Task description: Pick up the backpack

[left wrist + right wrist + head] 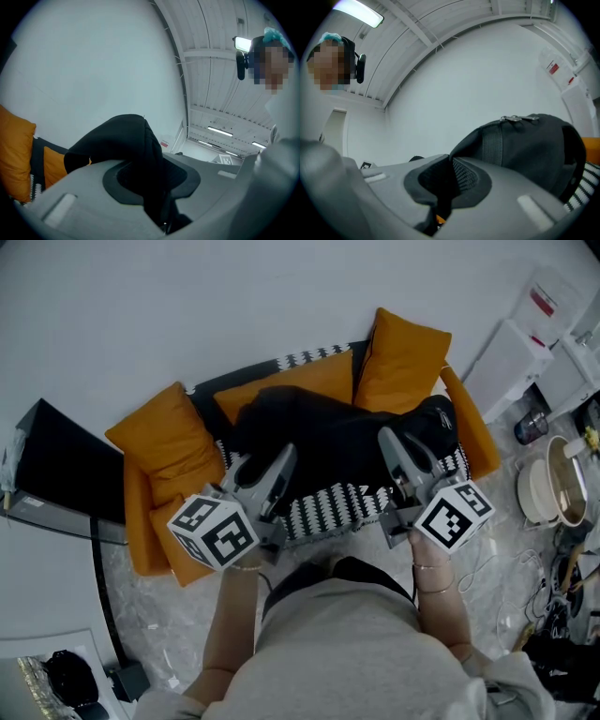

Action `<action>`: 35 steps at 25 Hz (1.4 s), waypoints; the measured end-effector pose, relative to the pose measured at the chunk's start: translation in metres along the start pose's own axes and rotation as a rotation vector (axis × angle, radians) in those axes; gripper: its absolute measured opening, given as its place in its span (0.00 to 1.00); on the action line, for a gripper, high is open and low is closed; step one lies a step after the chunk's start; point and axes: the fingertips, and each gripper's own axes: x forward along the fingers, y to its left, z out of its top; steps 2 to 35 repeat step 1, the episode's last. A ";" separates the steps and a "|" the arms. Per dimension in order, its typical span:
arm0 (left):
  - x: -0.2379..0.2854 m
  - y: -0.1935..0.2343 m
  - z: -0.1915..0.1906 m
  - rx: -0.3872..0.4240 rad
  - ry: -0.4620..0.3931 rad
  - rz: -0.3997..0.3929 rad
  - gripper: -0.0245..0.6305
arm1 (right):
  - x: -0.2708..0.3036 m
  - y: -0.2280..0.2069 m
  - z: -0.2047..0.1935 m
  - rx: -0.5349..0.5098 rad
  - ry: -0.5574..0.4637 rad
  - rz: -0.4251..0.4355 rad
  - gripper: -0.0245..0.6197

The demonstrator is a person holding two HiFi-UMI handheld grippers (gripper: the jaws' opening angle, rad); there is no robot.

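Head view shows the black backpack slumped across the seat of an orange sofa, between the cushions; whether it rests on the seat or hangs just clear I cannot tell. Both grippers have it. In the left gripper view the left gripper is clamped on a thick fold of the backpack's black cloth, the jaws held a little apart by the bunched fabric. In the right gripper view the right gripper is pinched nearly closed on a thinner, mesh-backed flap or strap, and the bag's body bulges just beyond with its zipper pulls on top. The bag looks soft and floppy. It likely sags between the two holds and swings, and it seems only moderately heavy, since it appears loosely filled. Woven cloth should grip well, but a loose fold can creep out of the pads. A seam, a strap root or the top handle would be the surer hold.
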 end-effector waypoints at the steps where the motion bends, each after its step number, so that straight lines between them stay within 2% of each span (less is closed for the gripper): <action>1: -0.002 0.000 -0.001 -0.001 0.001 0.002 0.19 | -0.001 0.001 -0.002 0.004 0.003 0.001 0.06; 35: -0.002 0.000 -0.001 -0.001 0.001 0.002 0.19 | -0.001 0.001 -0.002 0.004 0.003 0.001 0.06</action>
